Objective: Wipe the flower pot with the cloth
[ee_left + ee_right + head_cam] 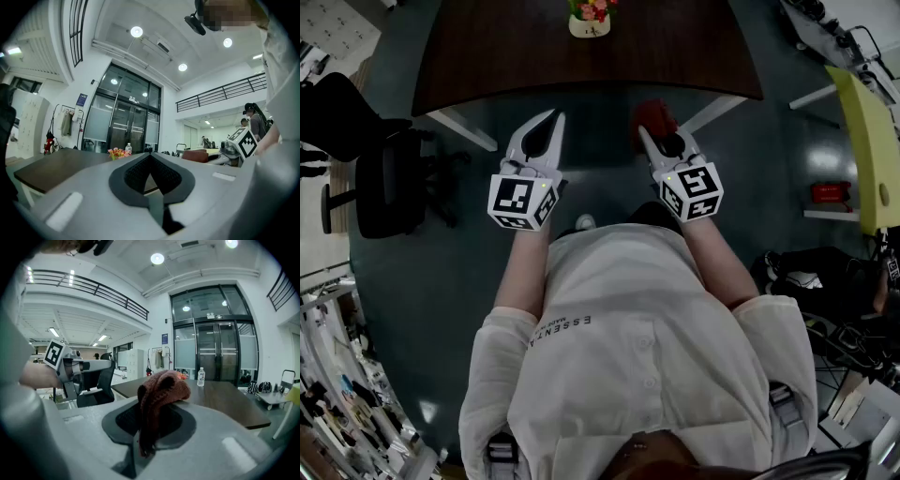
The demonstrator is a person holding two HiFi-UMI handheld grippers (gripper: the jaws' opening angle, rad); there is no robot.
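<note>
A small white flower pot (589, 22) with pink and red flowers stands near the far edge of the dark brown table (487, 56). In the left gripper view the flowers (118, 152) show low over the tabletop. Both grippers hover short of the table's near edge. My left gripper (550, 119) is shut with nothing in it, its jaws meeting at the tip (151, 157). My right gripper (645, 133) is shut on a rust-red cloth (161, 390), which bunches over the jaw tips and hangs between them. The cloth (654, 114) hides most of the pot in the right gripper view.
A clear water bottle (201, 376) stands on the table by the pot. A black office chair (389, 178) is on the floor to the left. A yellow-green chair (867, 141) and a red object (831, 192) sit to the right. Glass doors (126, 126) lie beyond the table.
</note>
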